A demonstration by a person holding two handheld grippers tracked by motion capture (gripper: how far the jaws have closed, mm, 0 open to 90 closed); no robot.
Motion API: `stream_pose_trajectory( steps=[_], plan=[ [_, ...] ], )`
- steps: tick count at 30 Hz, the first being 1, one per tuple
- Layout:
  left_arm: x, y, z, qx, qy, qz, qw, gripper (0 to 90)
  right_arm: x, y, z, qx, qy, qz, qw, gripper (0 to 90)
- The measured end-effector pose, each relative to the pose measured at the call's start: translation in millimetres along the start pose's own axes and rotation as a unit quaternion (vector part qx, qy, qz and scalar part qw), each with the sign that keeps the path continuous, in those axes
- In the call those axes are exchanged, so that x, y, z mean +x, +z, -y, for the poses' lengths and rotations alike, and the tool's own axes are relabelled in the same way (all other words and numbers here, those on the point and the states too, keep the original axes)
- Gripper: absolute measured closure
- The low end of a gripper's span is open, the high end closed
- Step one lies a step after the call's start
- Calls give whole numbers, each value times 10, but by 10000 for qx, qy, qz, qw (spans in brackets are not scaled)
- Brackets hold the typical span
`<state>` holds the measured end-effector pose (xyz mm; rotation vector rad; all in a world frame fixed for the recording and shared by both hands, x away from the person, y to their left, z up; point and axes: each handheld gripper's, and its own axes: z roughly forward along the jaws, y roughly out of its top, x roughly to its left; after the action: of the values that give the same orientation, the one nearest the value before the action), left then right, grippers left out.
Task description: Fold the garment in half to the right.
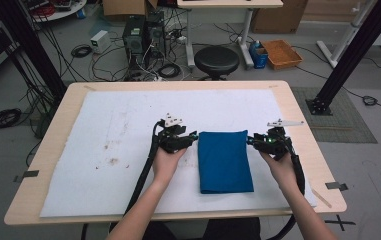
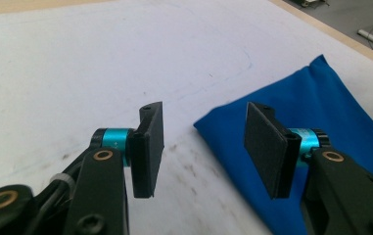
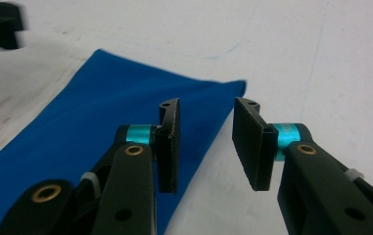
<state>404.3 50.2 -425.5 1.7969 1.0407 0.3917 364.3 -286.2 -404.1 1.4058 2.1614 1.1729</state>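
High view: one folded blue cloth (image 1: 225, 161) lies on the white mat (image 1: 103, 130) covering the wooden table (image 1: 298, 115), well clear of every edge. Two grippers flank the cloth's far corners: left gripper (image 1: 194, 135) and right gripper (image 1: 250, 140), each with jaws apart and holding nothing. One black stool (image 1: 216, 60) stands beyond the table.

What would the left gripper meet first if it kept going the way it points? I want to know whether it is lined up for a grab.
Probably the blue cloth's near corner: the left gripper stands open, straddling it.
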Motion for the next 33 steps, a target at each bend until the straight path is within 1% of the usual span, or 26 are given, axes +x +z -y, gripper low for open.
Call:
stream_pose_trajectory(
  steps=[1,3,4,5,6,8,9,10,12,14,16,17,19,20,21,23,25,26,27,30,32,33],
  plan=[
    [12,58,-13,29,57,31,10000,522,27,-30,37,5,14,-50,10000,637],
    [16,188,-46,219,83,39,9997,527,88,-91,126,31,30,-110,9999,632],
    [13,259,-61,320,81,124,9994,537,119,-116,176,42,39,-142,9999,631],
    [6,309,-72,382,90,165,9991,550,148,-141,227,65,64,-169,9998,619],
    [-12,368,-85,445,100,161,9988,556,168,-156,265,64,84,-181,9998,606],
    [-54,474,-114,570,248,75,9980,594,227,-201,380,155,131,-247,9995,600],
    [-68,506,-122,609,307,72,9976,604,253,-216,432,191,123,-253,9994,592],
    [-86,534,-124,632,360,69,9973,637,282,-233,481,264,126,-278,9992,592],
    [-111,554,-121,706,523,-96,9961,707,331,-274,574,325,107,-328,9989,593],
    [-101,568,-108,785,565,-144,9952,779,383,-311,649,399,28,-352,9986,600],
    [-93,579,-97,820,595,-231,9946,840,426,-340,710,476,-98,-349,9982,636],
    [-87,582,-95,826,625,-247,9943,867,437,-346,734,508,-205,-322,9980,665],
    [-80,596,-83,883,619,-233,9939,888,441,-344,765,607,-267,-316,9973,758],
    [-78,601,-79,916,657,-251,9933,894,431,-340,780,661,-327,-323,9968,806],
    [-81,605,-74,939,650,-255,9931,895,424,-341,788,687,-333,-317,9966,858],
    [-73,607,-68,973,703,-262,9924,895,410,-356,794,680,-353,-321,9965,900],
    [-51,603,-69,999,707,-315,9920,895,397,-378,799,667,-334,-299,9968,900],
    [-41,601,-69,994,662,-332,9923,895,391,-388,804,664,-313,-298,9969,900],
    [-30,595,-70,1015,659,-348,9920,895,385,-395,814,670,-296,-305,9968,900],
    [-19,587,-73,1013,668,-348,9920,895,378,-409,831,694,-279,-308,9967,900],
    [-16,566,-88,939,649,-287,9930,895,360,-427,854,723,-248,-288,9967,900],
    [-20,565,-92,863,616,-214,9941,893,354,-429,858,724,-225,-300,9967,900]
  ],
)
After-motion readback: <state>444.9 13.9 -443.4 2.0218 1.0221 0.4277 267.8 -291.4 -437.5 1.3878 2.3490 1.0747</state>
